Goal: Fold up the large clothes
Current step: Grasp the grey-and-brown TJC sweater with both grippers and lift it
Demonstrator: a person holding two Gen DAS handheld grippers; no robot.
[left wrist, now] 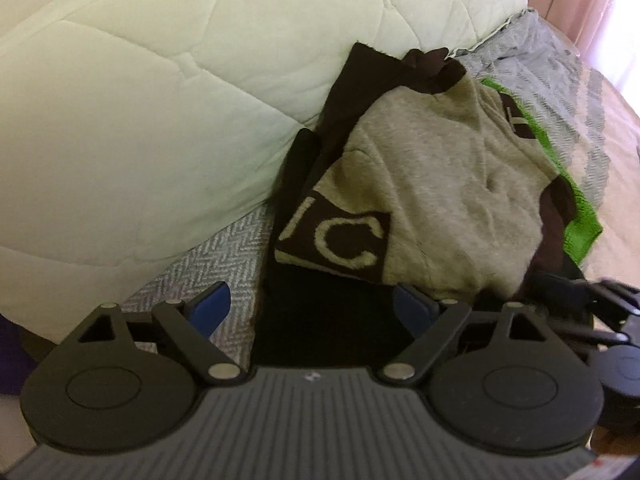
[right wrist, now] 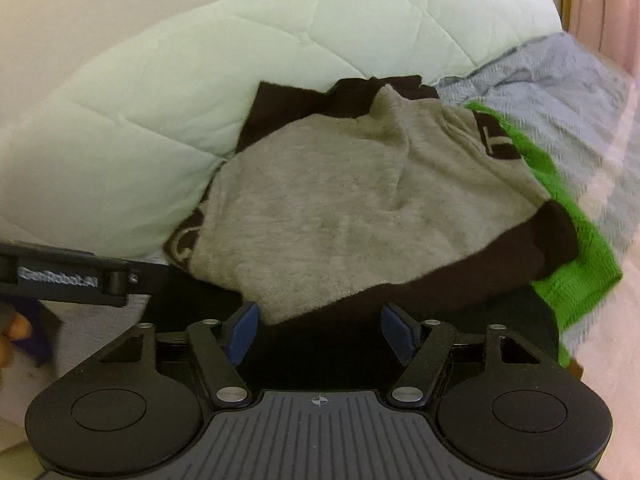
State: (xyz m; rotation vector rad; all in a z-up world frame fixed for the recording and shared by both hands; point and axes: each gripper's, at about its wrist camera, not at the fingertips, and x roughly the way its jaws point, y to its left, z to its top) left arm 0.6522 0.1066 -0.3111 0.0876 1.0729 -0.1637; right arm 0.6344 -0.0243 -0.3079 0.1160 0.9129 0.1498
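A crumpled grey garment [left wrist: 432,184] with dark brown trim and large letters lies on the bed, leaning against a white quilt. The right wrist view shows it as a grey mound [right wrist: 340,216] with a dark brown hem. My left gripper [left wrist: 312,306] hangs open over the garment's near dark edge, blue pads [left wrist: 212,306] wide apart and pressing on nothing. My right gripper [right wrist: 320,332] is open too, its blue pads [right wrist: 244,332] on either side of the dark hem and not pinching it. Each gripper shows at the edge of the other's view.
A thick white quilted duvet [left wrist: 140,120] is piled behind and left of the garment. A bright green cloth [right wrist: 572,276] lies under its right side. A grey herringbone blanket [left wrist: 532,52] covers the bed, with pink bedding [left wrist: 616,184] at the right.
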